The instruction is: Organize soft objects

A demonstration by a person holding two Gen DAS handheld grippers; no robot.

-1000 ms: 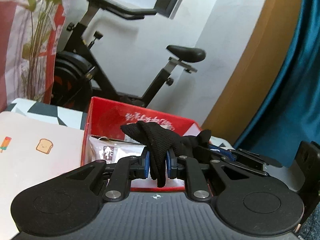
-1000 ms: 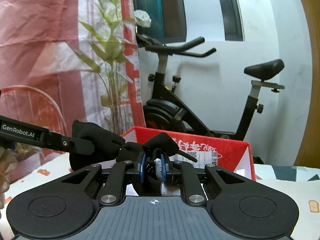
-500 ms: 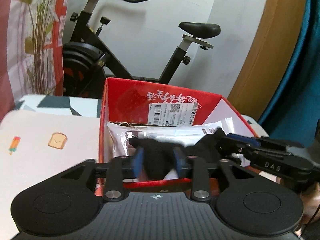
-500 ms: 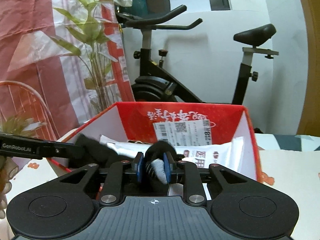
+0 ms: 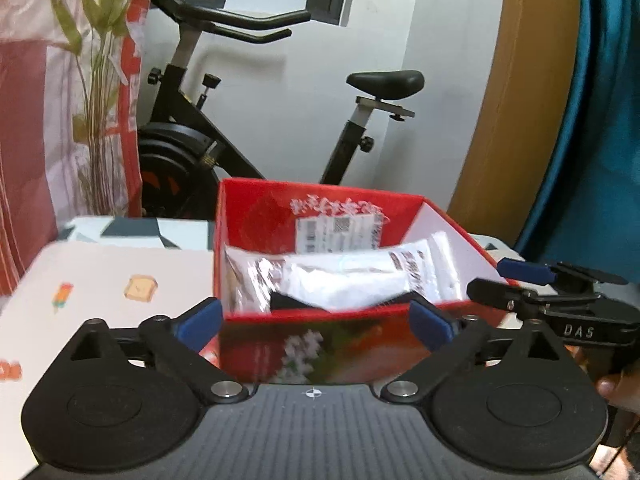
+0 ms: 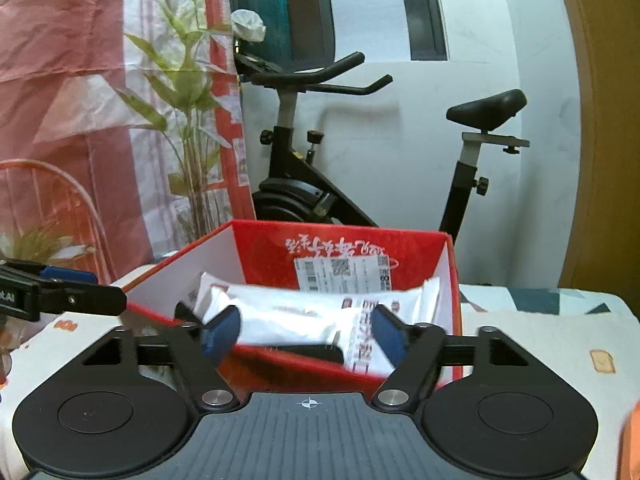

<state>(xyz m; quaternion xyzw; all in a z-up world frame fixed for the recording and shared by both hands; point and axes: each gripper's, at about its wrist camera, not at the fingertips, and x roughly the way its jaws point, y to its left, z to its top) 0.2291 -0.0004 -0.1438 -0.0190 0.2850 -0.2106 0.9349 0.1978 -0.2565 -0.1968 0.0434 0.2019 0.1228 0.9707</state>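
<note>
A red box (image 5: 256,216) (image 6: 260,248) stands on the table in front of both grippers. White plastic packets (image 5: 344,280) (image 6: 296,312) lie inside it. A black cloth (image 5: 286,302) (image 6: 316,354) lies in the box's near side, partly under the packets. My left gripper (image 5: 315,326) is at the box's near wall, its jaws opening wide with nothing pressed between the pads. My right gripper (image 6: 306,336) hangs over the near rim, jaws also opening, clear of the cloth. Each gripper shows in the other's view: the right gripper (image 5: 520,284) and the left gripper (image 6: 60,288).
A black exercise bike (image 5: 200,152) (image 6: 304,200) stands behind the table against the white wall. A tall green plant (image 6: 180,92) and a red-and-white sheet are at the left, a teal curtain (image 5: 592,120) at the right. The tablecloth (image 5: 120,272) has small printed pictures.
Both grippers were shut on the black cloth above the box. They lowered it into the box, and now both jaws stand apart with the cloth lying inside.
</note>
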